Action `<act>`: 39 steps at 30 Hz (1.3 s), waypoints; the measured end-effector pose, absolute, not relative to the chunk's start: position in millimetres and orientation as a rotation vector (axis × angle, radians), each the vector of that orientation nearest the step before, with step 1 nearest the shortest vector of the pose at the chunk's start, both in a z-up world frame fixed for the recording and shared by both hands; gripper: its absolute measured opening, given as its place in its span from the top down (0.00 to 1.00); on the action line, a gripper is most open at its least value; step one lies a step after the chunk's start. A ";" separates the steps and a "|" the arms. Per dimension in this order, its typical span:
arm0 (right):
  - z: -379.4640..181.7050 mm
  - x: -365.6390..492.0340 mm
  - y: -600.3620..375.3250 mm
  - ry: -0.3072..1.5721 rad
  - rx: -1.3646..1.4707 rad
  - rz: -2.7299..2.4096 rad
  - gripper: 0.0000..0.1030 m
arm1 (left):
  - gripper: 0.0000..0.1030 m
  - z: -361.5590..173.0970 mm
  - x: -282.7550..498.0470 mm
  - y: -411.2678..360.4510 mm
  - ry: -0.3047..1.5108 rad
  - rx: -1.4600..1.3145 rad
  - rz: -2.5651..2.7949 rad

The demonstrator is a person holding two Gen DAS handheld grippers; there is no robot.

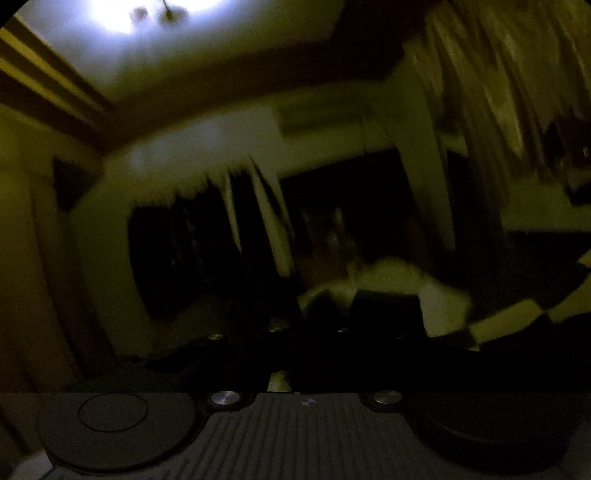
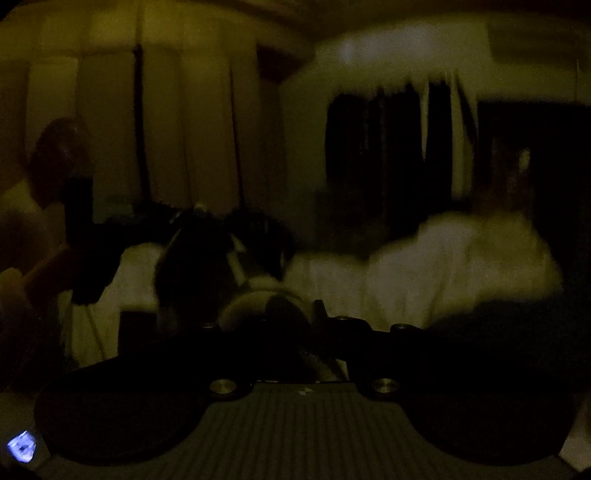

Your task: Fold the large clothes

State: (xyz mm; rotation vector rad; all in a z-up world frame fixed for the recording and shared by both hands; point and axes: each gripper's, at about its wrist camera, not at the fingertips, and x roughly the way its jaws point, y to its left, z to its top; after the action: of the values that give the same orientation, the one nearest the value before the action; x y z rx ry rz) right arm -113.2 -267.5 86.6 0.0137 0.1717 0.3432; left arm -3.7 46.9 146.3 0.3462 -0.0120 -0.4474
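The room is very dark and both views are blurred. In the left wrist view my left gripper shows as two dark fingers close together, with a pale garment bunched at their tips. A pale scrap shows low between the finger bases. In the right wrist view my right gripper has its fingers together, and a rounded pale fold of the garment is pinched there. The rest of the garment spreads out to the right. Both grippers point roughly level, above the surface.
A black-and-pale checked cloth lies at the right. A dark patterned bundle sits left of the right gripper. Pale curtains and a dark window stand behind. A ceiling lamp glows. A dim figure is at far left.
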 end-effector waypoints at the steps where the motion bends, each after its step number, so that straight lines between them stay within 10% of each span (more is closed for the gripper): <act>1: 100.5 -118.5 -268.7 0.126 0.022 0.344 0.92 | 0.42 158.6 -16.2 48.8 -0.056 0.337 -0.432; 14: 260.7 -200.5 -307.8 -0.451 0.129 0.423 0.95 | 0.42 295.3 -146.0 66.0 -0.488 0.136 -0.308; 21: 276.7 -130.5 -324.2 -0.327 0.259 0.408 0.94 | 0.41 291.4 -105.6 49.5 -0.380 0.116 -0.223; 30: 167.9 52.3 -287.5 0.117 0.174 0.246 0.87 | 0.38 169.6 67.8 36.9 0.117 0.185 -0.039; 39: 4.1 190.8 -263.1 0.555 0.263 0.096 0.47 | 0.00 -3.6 160.8 48.9 0.565 0.189 0.022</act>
State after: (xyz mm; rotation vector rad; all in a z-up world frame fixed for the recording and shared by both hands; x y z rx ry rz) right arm 190.8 -263.1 4.1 0.2634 0.5547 0.0962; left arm 160.8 48.9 -3.6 0.1887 0.5648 0.0220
